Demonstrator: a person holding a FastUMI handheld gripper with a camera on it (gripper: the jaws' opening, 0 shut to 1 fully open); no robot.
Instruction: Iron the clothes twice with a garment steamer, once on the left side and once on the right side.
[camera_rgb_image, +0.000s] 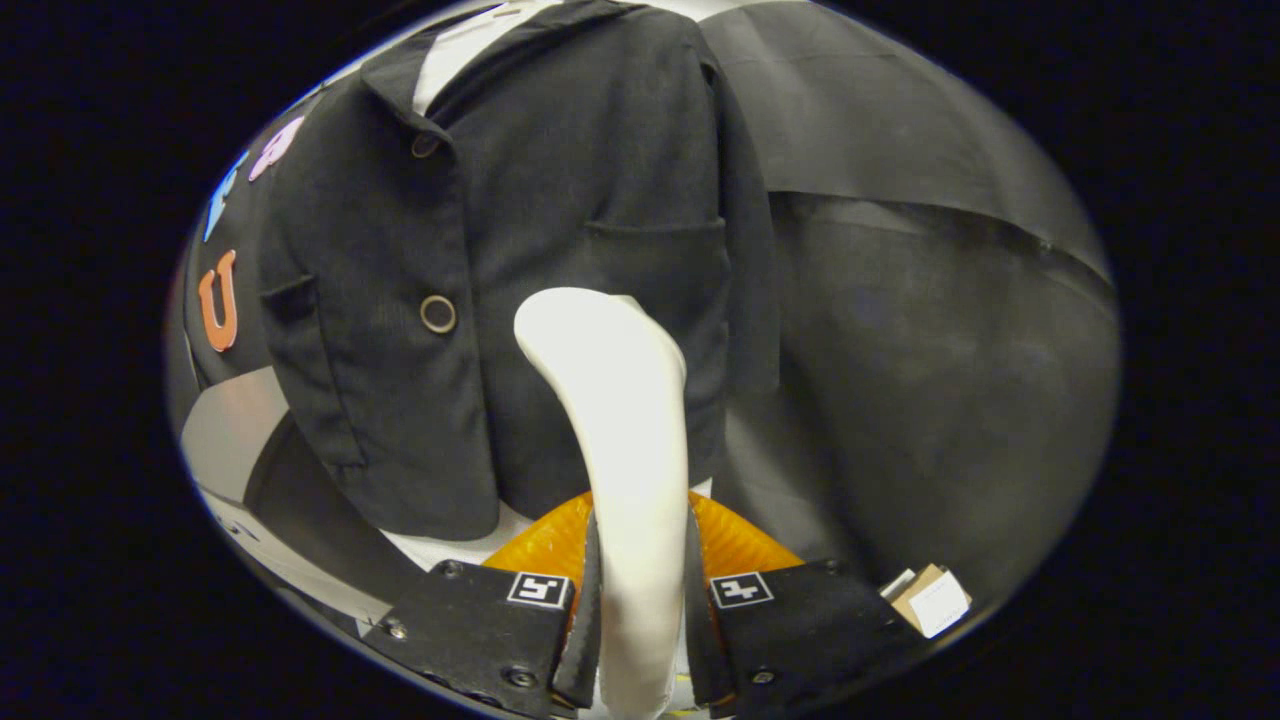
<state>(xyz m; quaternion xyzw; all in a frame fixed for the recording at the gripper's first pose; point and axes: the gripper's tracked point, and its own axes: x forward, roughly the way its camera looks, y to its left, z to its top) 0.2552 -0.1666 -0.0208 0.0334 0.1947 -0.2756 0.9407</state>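
1. Carrier: pale flat surface (445, 548), a strip of it showing just ahead of the gripper fingers, below the jacket hem. Table or board, cannot tell.
2. Dark jacket (560, 200) hangs above the surface; whether the hem touches it is unclear.
3. Orange ribbed part (545, 545) is low against the surface, just ahead of the fingers; resting on it or not, cannot tell.
4. Small cardboard piece with white label (930, 600) is off to the right; what it lies on is hidden.
5. Gripper (640, 600): both fingers clamp the white garment steamer (620, 420) handle, above the surface.
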